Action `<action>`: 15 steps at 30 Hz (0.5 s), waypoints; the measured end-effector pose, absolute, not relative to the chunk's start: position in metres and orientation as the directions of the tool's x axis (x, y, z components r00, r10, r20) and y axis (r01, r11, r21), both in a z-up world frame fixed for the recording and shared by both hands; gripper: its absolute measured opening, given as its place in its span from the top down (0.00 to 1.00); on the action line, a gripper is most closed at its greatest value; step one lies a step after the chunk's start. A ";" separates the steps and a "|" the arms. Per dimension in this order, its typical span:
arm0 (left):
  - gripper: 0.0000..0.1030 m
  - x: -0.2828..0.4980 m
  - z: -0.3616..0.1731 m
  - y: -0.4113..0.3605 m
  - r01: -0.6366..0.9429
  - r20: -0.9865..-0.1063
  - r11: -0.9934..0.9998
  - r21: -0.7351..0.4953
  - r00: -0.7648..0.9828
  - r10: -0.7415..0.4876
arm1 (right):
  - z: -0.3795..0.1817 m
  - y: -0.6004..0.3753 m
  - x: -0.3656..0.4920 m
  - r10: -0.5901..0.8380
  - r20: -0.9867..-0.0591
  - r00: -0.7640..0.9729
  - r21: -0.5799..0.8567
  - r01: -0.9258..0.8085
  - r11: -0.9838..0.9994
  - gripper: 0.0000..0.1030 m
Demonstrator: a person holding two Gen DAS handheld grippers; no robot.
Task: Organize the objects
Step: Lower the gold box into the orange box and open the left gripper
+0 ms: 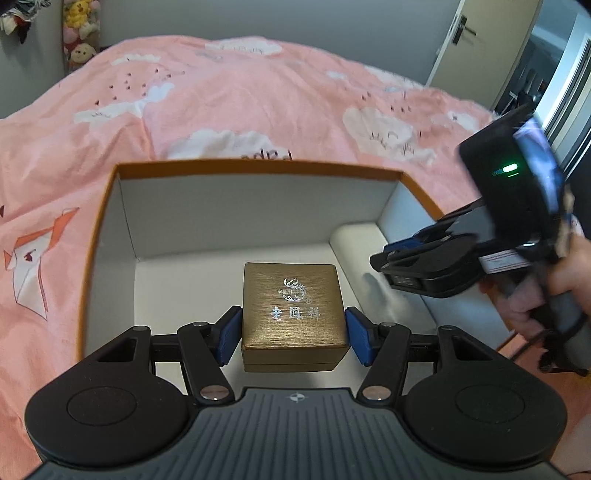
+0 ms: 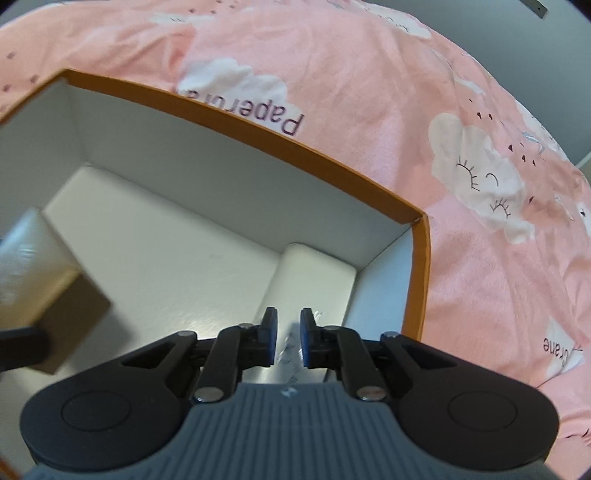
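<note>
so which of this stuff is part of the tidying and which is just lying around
Part of the job:
- gold gift box, between the left gripper pads
- orange-rimmed box
- white object inside it, below the right gripper

Just there:
- pink bedspread
- plush toys
- door

Gold box is showing a brushed, satiny metallic finish w/ shiny silver foil lettering. Big box is looking like matt card, orange outside, white inside. Bedspread is lying as soft pink printed cloth. Left gripper pads are looking like matt blue rubber.
</note>
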State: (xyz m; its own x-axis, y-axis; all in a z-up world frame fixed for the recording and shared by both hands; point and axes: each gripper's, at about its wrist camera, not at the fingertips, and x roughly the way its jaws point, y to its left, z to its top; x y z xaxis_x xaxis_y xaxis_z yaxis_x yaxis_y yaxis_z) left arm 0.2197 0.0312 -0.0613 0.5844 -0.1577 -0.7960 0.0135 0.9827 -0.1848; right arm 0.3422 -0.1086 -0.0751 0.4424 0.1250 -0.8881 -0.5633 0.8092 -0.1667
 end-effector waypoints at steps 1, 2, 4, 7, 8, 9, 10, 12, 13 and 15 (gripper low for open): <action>0.33 0.220 -0.063 0.028 0.021 -0.804 0.984 -0.177 0.574 -0.157 | -0.075 -0.107 0.343 0.147 -0.891 0.430 -0.143 -0.572 0.808 0.88; 0.33 0.220 -0.064 0.025 0.033 -0.811 0.985 -0.170 0.563 -0.159 | -0.073 -0.109 0.340 0.175 -0.892 0.417 -0.111 -0.578 0.809 0.88; 0.33 0.219 -0.066 0.020 0.057 -0.823 0.985 -0.165 0.542 -0.169 | -0.066 -0.114 0.334 0.232 -0.884 0.405 -0.050 -0.576 0.816 0.88; 0.34 0.219 -0.070 0.016 0.076 -0.833 0.983 -0.169 0.521 -0.183 | -0.056 -0.118 0.335 0.346 -0.866 0.361 0.083 -0.580 0.811 0.88; 0.34 0.219 -0.071 0.016 0.076 -0.838 0.982 -0.170 0.513 -0.185 | -0.055 -0.119 0.337 0.392 -0.862 0.323 0.148 -0.579 0.802 0.88; 0.34 0.220 -0.072 0.015 0.076 -0.843 0.982 -0.173 0.504 -0.188 | -0.051 -0.121 0.333 0.428 -0.859 0.281 0.204 -0.578 0.790 0.88; 0.34 0.222 -0.073 0.015 0.074 -0.849 0.981 -0.178 0.493 -0.192 | -0.052 -0.120 0.334 0.450 -0.858 0.246 0.243 -0.577 0.780 0.88; 0.34 0.224 -0.076 0.016 0.070 -0.856 0.979 -0.190 0.477 -0.200 | -0.056 -0.116 0.333 0.462 -0.865 0.194 0.276 -0.585 0.762 0.88; 0.34 0.224 -0.076 0.016 0.069 -0.858 0.978 -0.195 0.470 -0.204 | -0.059 -0.112 0.332 0.459 -0.871 0.176 0.278 -0.594 0.755 0.88; 0.34 0.226 -0.077 0.016 0.074 -0.861 0.976 -0.206 0.459 -0.217 | -0.065 -0.108 0.328 0.441 -0.885 0.148 0.268 -0.614 0.743 0.87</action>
State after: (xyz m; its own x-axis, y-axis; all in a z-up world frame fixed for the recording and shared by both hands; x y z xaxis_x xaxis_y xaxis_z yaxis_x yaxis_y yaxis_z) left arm 0.2262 0.0161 -0.0771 0.4593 -0.2169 -0.8614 0.0739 0.9757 -0.2063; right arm 0.3285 -0.1076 -0.0653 0.1478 0.4411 -0.8852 -0.6140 0.7426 0.2676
